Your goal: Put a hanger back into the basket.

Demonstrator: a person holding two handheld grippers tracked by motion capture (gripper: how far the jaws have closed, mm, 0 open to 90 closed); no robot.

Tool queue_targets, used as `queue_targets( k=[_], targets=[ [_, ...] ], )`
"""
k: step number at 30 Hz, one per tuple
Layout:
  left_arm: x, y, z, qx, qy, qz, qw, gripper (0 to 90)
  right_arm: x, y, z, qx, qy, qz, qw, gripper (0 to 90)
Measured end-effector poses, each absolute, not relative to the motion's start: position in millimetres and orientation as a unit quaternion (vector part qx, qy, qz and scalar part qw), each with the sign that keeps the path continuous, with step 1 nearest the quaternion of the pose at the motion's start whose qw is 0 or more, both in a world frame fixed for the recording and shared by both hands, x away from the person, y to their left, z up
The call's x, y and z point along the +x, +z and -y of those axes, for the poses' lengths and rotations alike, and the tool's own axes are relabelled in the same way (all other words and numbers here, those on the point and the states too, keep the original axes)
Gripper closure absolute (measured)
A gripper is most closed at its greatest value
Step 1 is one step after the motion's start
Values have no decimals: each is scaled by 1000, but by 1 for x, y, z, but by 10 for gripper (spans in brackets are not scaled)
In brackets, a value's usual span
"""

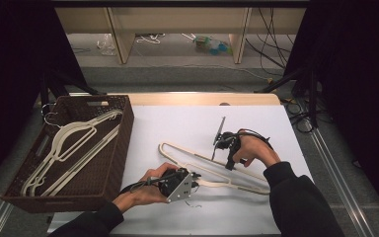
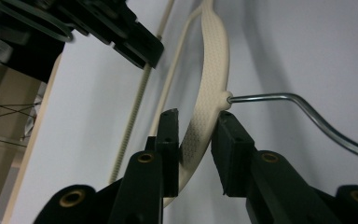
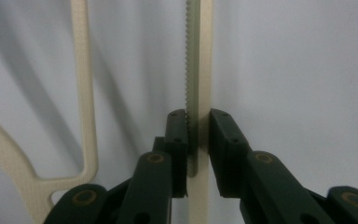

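Left gripper (image 2: 193, 135) fingers (image 2: 168, 140) clench the cream hanger (image 1: 212, 170) beside its wire hook (image 2: 303, 114); right gripper (image 3: 197, 135) fingers pinch its toothed bar (image 3: 192, 70). The hanger lies on the white counter (image 1: 187, 123). Likely next: lift it level toward the wicker basket (image 1: 121, 148).

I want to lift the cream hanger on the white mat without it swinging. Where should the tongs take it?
Take the hanger at two points from above: the left tongs across the neck beside the wire hook, the right tongs across the straight toothed bar. It lies flat, and both parts are thin enough to fit between the jaws.
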State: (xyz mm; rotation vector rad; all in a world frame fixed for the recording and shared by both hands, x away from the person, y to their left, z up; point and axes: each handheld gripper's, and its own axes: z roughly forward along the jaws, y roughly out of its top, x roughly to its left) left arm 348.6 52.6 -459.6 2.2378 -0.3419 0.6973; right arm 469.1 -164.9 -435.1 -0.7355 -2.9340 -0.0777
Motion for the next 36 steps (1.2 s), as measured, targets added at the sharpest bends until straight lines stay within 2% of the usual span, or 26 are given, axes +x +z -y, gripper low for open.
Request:
queue_targets(
  k=[2,3,4,5,7,8,12,14,19,22,24,27,28,30,32,33,36],
  targets=[
    [350,-456,-51,872,276,136,381,770,470,-436,168,-248,-35,966,57,704],
    [351,-454,-51,873,276,140,377,783,469,-434,171,-254,-47,965,51,638],
    [352,-453,-50,869,278,135,385,783,469,-434,171,-254,-47,965,51,638],
    [353,-450,-49,871,279,139,381,791,470,-423,176,-272,-77,959,40,574],
    [354,-448,-47,870,278,136,384,795,470,-420,179,-276,-99,955,34,548],
    [355,-444,-45,870,282,139,379,802,467,-407,185,-286,-138,948,17,475],
    [356,-439,-40,873,283,131,374,812,463,-392,195,-304,-169,937,-19,421],
    [359,-433,-37,876,286,111,373,823,459,-377,210,-333,-195,920,-68,389],
    [367,-422,-36,879,290,70,373,834,446,-353,236,-382,-261,880,-110,351],
    [376,-410,-38,877,291,28,380,841,440,-347,247,-383,-289,868,-128,336],
    [379,-406,-39,876,293,25,382,843,438,-345,251,-381,-298,865,-135,327],
    [384,-396,-47,870,289,-35,398,854,427,-339,264,-385,-356,836,-164,318],
    [388,-390,-51,865,285,-60,409,855,425,-336,266,-388,-361,833,-160,318],
    [390,-387,-54,862,286,-68,414,856,423,-334,270,-381,-362,835,-163,316],
    [396,-380,-65,851,277,-113,432,855,415,-333,271,-386,-376,825,-173,310],
    [396,-380,-65,851,277,-113,432,856,415,-333,271,-386,-376,825,-173,310],
    [402,-375,-77,836,250,-157,462,854,405,-339,266,-376,-379,829,-168,303]
  ],
)
